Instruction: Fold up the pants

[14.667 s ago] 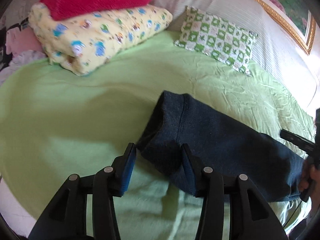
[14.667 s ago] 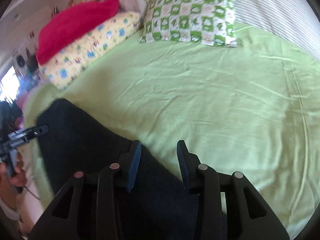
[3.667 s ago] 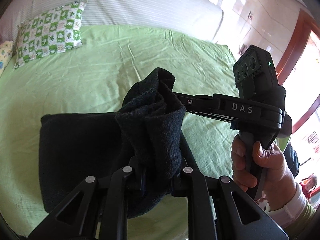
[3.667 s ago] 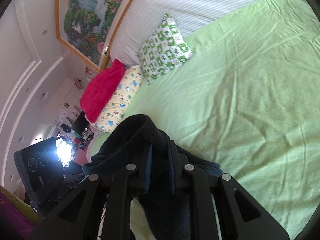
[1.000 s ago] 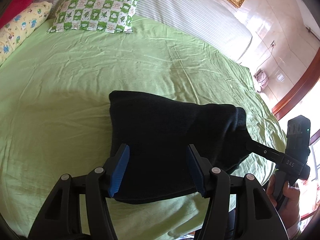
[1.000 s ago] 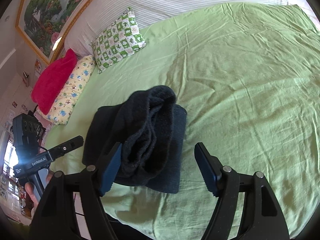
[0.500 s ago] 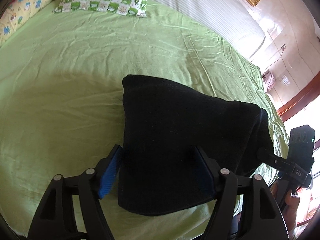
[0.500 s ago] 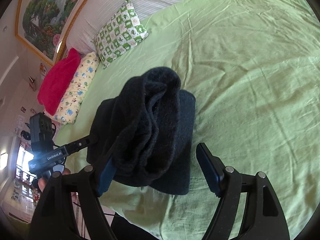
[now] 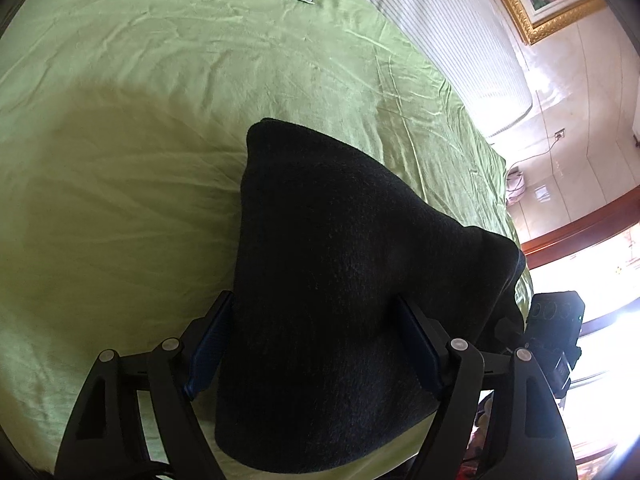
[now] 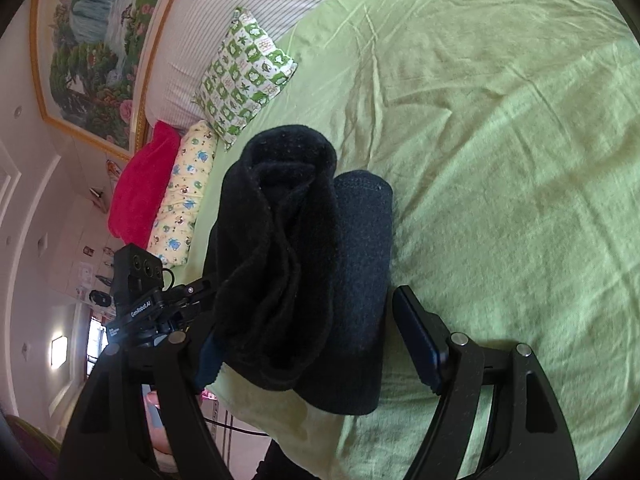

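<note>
The left hand-held gripper (image 9: 312, 344) reaches low over the near edge of the bed (image 9: 120, 184), its two blue-padded fingers (image 9: 208, 344) spread wide apart on either side of the folded pants (image 9: 340, 288). Whether the pads touch the cloth cannot be told; nothing is pinched between them. The right hand-held gripper (image 10: 308, 340) comes in from the opposite end of the bundle, its jaws likewise set wide, one finger (image 10: 416, 344) clear on the sheet side and the other partly hidden behind the fabric.

The pants (image 10: 304, 264) are a dark, nearly black fleece with a fuzzy, napped surface, lying in a thick folded stack close to the bed's near edge. From the right wrist view the end shows soft rolled layers curling over a flatter dark slab beneath. The bed is covered in a light green, finely wrinkled sheet. Towards the head edge lies a green-and-white patterned pillow (image 10: 244, 76), and beside it a yellow cartoon-print pillow (image 10: 184, 196) with a red plush blanket (image 10: 140, 184) against it.
</note>
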`<state>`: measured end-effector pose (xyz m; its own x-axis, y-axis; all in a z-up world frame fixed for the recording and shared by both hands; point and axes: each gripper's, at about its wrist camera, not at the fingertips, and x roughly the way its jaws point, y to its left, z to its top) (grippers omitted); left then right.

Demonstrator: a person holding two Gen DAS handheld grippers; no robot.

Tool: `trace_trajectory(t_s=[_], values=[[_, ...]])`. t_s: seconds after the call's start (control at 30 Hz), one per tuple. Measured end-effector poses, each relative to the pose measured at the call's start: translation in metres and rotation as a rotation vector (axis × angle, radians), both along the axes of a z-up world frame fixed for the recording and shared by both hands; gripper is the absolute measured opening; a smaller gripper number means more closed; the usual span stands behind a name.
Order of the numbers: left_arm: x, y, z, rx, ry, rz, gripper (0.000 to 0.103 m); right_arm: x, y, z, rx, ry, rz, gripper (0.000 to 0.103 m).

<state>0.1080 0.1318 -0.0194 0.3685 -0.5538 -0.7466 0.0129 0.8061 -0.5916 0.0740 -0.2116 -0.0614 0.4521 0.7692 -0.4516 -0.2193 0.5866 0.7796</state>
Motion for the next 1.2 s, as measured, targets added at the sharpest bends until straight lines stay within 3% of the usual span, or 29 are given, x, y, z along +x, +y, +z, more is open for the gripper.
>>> trace_trajectory(t_s=[0.17, 0.33, 0.47, 0.83, 1.2], values=[[-0.002, -0.001, 0.002, -0.011, -0.016, -0.008, 0.061, 0.000, 0.005, 0.001, -0.017, -0.032, 0.027, 0.073], [-0.004, -0.004, 0.008, -0.020, -0.038, -0.020, 0.043, 0.000, 0.002, 0.001, 0.019, -0.035, 0.034, 0.051], [-0.007, -0.010, 0.023, 0.019, -0.082, -0.031, 0.034, -0.004, 0.005, 0.008, -0.003, -0.062, 0.042, 0.047], [-0.019, -0.001, 0.058, 0.054, -0.157, -0.002, 0.032, -0.003, 0.018, 0.038, -0.026, -0.133, 0.078, 0.047], [-0.014, 0.020, 0.083, 0.154, -0.214, 0.055, 0.032, 0.026, 0.047, 0.065, -0.047, -0.196, 0.133, 0.047]])
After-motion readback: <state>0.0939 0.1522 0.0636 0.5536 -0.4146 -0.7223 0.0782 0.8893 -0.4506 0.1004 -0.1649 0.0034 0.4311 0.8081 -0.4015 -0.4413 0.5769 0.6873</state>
